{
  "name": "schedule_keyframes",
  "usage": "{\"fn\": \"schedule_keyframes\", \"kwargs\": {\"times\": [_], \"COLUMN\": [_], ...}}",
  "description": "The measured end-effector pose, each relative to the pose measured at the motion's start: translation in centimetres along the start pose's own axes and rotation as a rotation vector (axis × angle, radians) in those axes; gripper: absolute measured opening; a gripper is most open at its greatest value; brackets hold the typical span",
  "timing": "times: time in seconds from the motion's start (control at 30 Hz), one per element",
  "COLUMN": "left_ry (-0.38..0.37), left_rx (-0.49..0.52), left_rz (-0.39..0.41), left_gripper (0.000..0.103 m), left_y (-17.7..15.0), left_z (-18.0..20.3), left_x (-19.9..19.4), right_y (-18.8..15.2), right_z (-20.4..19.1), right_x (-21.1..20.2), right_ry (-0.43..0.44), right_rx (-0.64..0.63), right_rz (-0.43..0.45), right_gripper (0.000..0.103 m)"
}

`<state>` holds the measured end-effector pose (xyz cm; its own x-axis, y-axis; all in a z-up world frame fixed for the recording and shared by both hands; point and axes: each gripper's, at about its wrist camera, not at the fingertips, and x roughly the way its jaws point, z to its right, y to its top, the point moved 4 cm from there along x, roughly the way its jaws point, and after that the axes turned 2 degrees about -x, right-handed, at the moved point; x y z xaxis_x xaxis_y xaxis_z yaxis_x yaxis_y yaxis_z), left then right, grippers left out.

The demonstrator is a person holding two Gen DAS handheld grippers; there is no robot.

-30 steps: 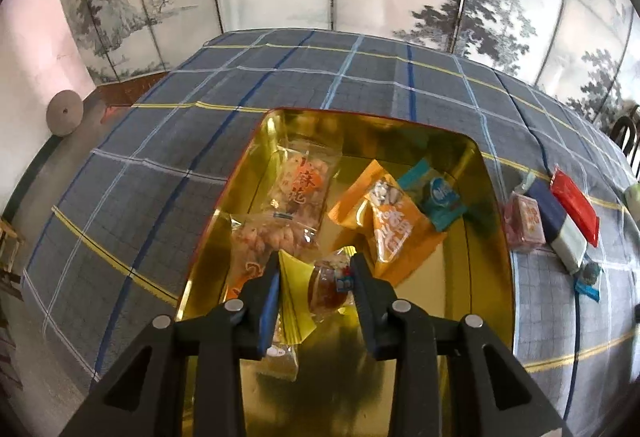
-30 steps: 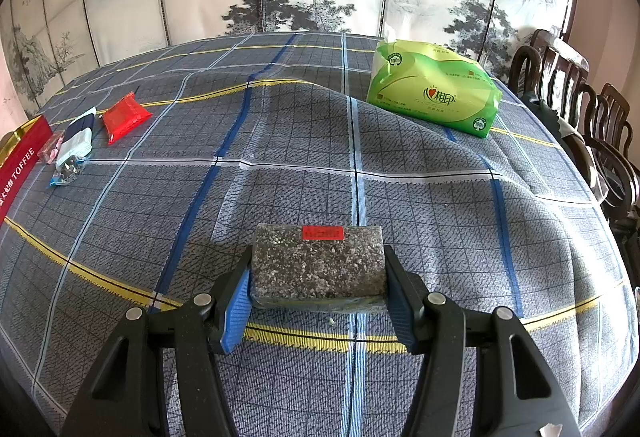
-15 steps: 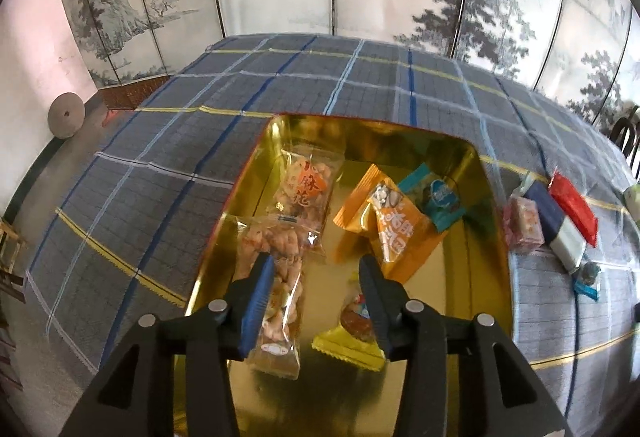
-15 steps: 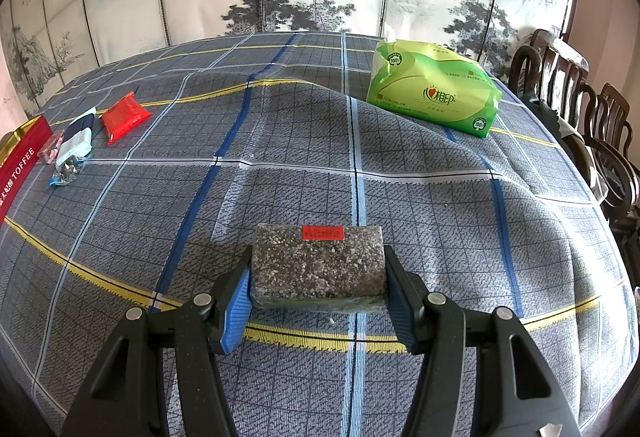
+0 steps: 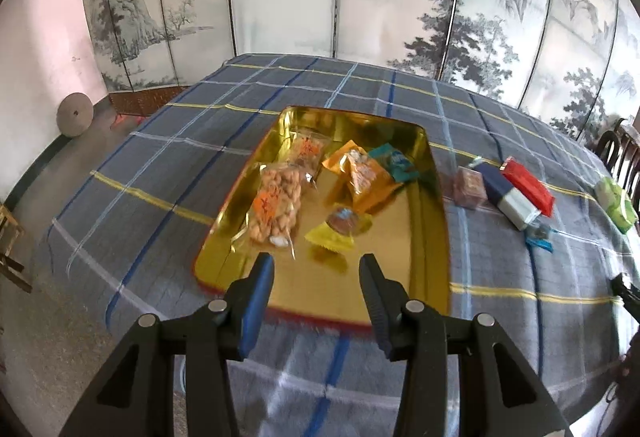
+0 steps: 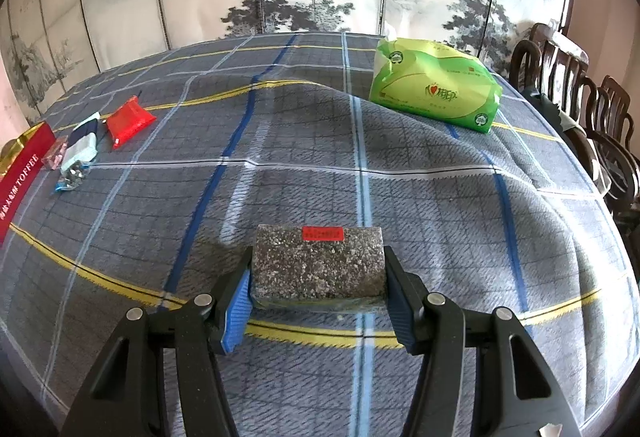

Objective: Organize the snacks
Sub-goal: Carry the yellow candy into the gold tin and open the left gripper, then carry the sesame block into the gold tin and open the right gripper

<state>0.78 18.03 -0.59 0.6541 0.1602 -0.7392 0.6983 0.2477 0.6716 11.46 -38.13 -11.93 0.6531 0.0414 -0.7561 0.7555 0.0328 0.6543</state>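
A gold tray on the checked tablecloth holds several snacks: a peanut bag, an orange packet, a teal packet and a yellow-wrapped candy. My left gripper hovers open over the tray's near end, nothing between its fingers. In the right wrist view my right gripper is shut on a speckled grey-brown snack block with a red label, held low over the cloth.
Right of the tray lie a pink candy, a navy-and-white packet, a red packet and a small blue candy. A green tissue pack sits at the far right, and dark wooden chairs line that table edge.
My left gripper let go of the yellow-wrapped candy in the tray, opened, and drew back and up toward the tray's near edge. The right gripper and its block have not moved.
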Motion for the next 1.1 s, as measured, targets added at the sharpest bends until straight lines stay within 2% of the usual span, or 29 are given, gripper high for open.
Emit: {"fn": "schedule_keyframes", "kwargs": {"times": [0.2, 0.27, 0.37, 0.43, 0.53, 0.6, 0.8, 0.87, 0.97, 1.1], "left_ry": [-0.039, -0.046, -0.059, -0.048, -0.042, -0.017, -0.018, -0.006, 0.043, 0.048], "left_rx": [0.037, 0.064, 0.078, 0.085, 0.07, 0.071, 0.017, -0.002, 0.02, 0.04], "left_rz": [0.014, 0.002, -0.001, -0.016, -0.015, -0.029, -0.069, -0.053, -0.027, -0.027], "left_gripper": [0.046, 0.055, 0.058, 0.068, 0.071, 0.076, 0.077, 0.077, 0.077, 0.077], "left_y": [-1.0, -1.4, -1.9, -2.1, -2.2, -2.2, -2.4, -2.5, -2.4, -2.4], "left_z": [1.4, 1.9, 2.3, 2.3, 1.7, 1.3, -0.3, -0.9, -1.4, -1.8], "left_x": [-2.3, -2.8, -3.3, -3.5, -3.7, -3.5, -3.3, -3.4, -3.6, -3.5], "right_y": [0.2, 0.7, 1.7, 2.6, 3.8, 4.6, 7.4, 8.0, 8.5, 8.5], "right_z": [-4.0, -6.0, -9.7, -12.7, -17.8, -21.6, -30.1, -32.6, -36.6, -40.1], "right_x": [-1.5, -2.0, -3.1, -4.2, -5.6, -6.6, -6.7, -6.3, -5.2, -3.2], "right_ry": [0.101, 0.139, 0.211, 0.277, 0.358, 0.428, 0.599, 0.632, 0.654, 0.671], "right_rx": [-0.025, -0.047, -0.093, -0.137, -0.228, -0.29, -0.389, -0.431, -0.509, -0.57], "right_rz": [0.012, 0.021, 0.046, 0.07, 0.097, 0.114, 0.111, 0.111, 0.088, 0.053], "right_gripper": [0.054, 0.054, 0.054, 0.054, 0.054, 0.054, 0.054, 0.054, 0.054, 0.054]}}
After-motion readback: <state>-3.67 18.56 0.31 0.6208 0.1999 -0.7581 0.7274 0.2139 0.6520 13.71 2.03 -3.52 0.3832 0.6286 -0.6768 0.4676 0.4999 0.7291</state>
